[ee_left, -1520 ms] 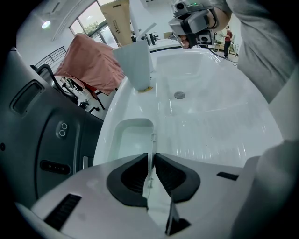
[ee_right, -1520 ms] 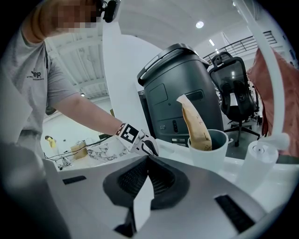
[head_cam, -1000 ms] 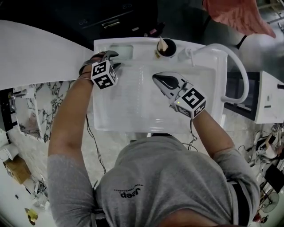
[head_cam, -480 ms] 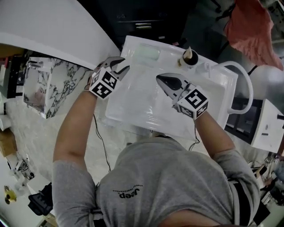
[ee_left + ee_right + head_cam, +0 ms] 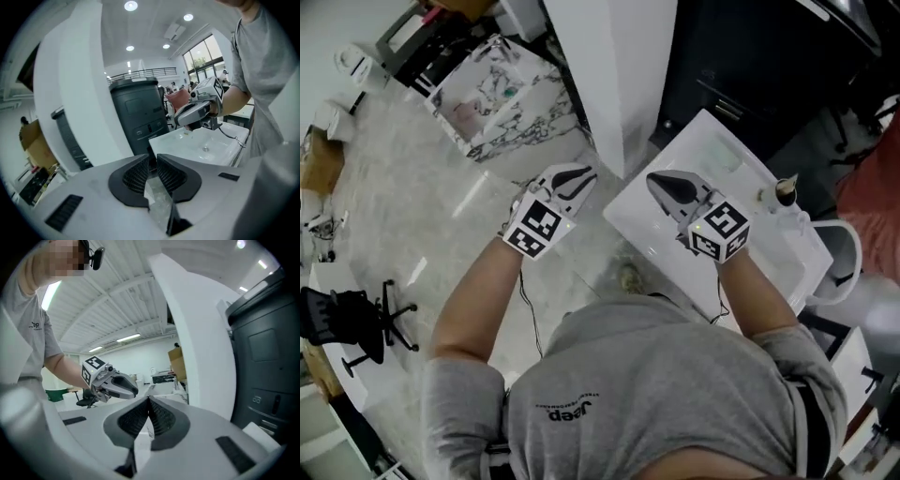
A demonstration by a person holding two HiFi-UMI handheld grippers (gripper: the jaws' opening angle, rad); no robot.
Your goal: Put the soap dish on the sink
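The white sink (image 5: 750,220) stands at the right of the head view. A pale soap dish (image 5: 719,154) lies on its back ledge, apart from both grippers. My left gripper (image 5: 581,174) hangs over the floor just left of the sink. Its jaws have just been closing and stand a narrow gap apart, nothing between them (image 5: 153,161). My right gripper (image 5: 655,180) is over the sink's near left corner, shut and empty (image 5: 149,401). Each gripper view shows the other gripper, the right gripper (image 5: 197,112) above the basin (image 5: 164,140) and the left gripper (image 5: 124,387) in the air.
A white pillar (image 5: 609,75) rises behind the grippers beside a dark cabinet (image 5: 140,117). A small bottle (image 5: 785,192) and a curved white pipe (image 5: 848,253) sit at the sink's far side. A marble-patterned block (image 5: 497,94) and an office chair (image 5: 356,328) stand on the floor at left.
Both grippers have lifted off the sink and swung left. The left gripper has left the soap dish on the ledge and now hangs over the floor, jaws much narrower. The head view has turned.
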